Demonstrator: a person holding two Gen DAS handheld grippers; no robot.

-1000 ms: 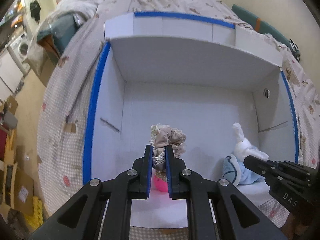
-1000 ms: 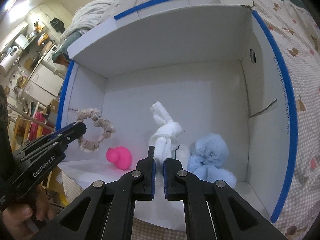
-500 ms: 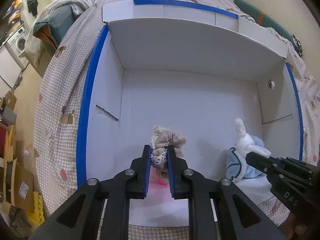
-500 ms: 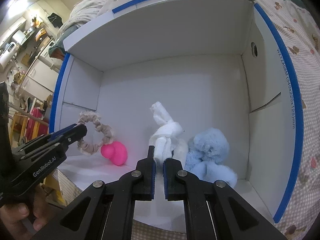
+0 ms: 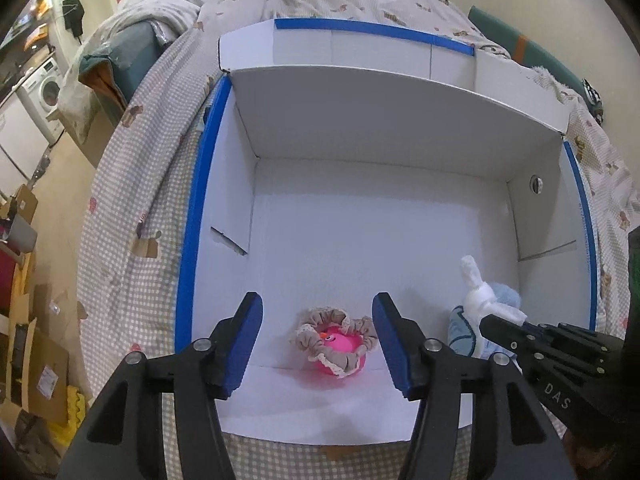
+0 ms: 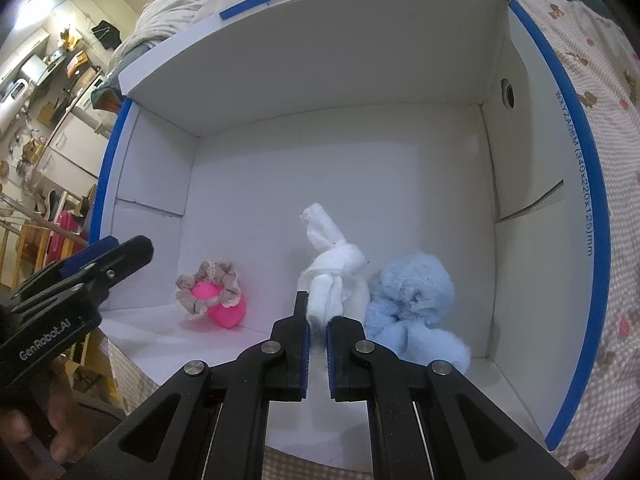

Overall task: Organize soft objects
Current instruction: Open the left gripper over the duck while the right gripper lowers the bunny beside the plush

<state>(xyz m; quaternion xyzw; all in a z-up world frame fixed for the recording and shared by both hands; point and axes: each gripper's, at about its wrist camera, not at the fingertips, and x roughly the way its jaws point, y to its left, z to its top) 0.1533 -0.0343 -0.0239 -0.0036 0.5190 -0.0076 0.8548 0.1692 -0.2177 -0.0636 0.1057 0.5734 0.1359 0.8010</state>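
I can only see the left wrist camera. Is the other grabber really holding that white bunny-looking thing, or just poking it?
Observer: Holding it. The right wrist view shows the right gripper with its fingers shut on the bottom of the white knotted cloth.
Operator: What's the blue stuff behind it?
Observer: A fluffy blue plush, seen whole from there, lying right beside the cloth on its right.
Operator: Is my grabber touching the scrunchie?
Observer: No. Seen from the side, the left gripper is apart from the scrunchie, which sits on the pink toy.
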